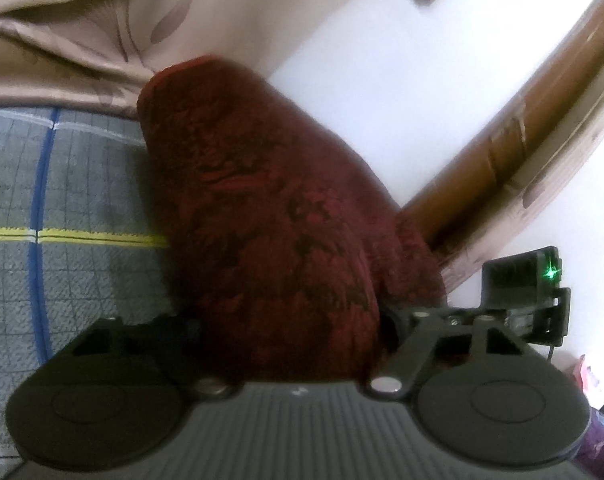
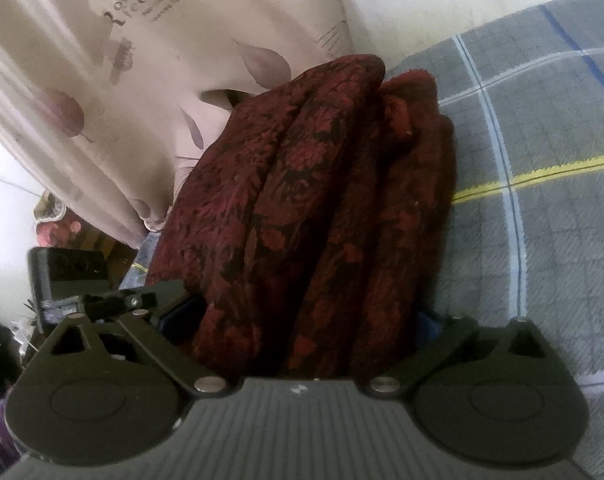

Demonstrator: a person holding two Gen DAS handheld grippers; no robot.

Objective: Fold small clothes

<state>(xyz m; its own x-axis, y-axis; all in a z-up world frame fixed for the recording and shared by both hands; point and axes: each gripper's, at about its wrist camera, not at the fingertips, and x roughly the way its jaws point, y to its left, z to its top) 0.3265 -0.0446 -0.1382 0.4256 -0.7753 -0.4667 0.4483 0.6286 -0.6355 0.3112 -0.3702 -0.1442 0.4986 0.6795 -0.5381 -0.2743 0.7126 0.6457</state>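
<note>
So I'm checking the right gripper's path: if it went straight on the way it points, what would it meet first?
The dark red floral garment: it already lies bunched between the right gripper's fingers. Beyond it hangs the beige curtain, though depth is unclear.

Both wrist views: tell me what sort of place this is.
Probably a bedroom. A grey checked bedsheet covers the surface where the dark red floral garment lies, a beige leaf-print curtain hangs behind it, and a wooden frame stands against a white wall.
</note>
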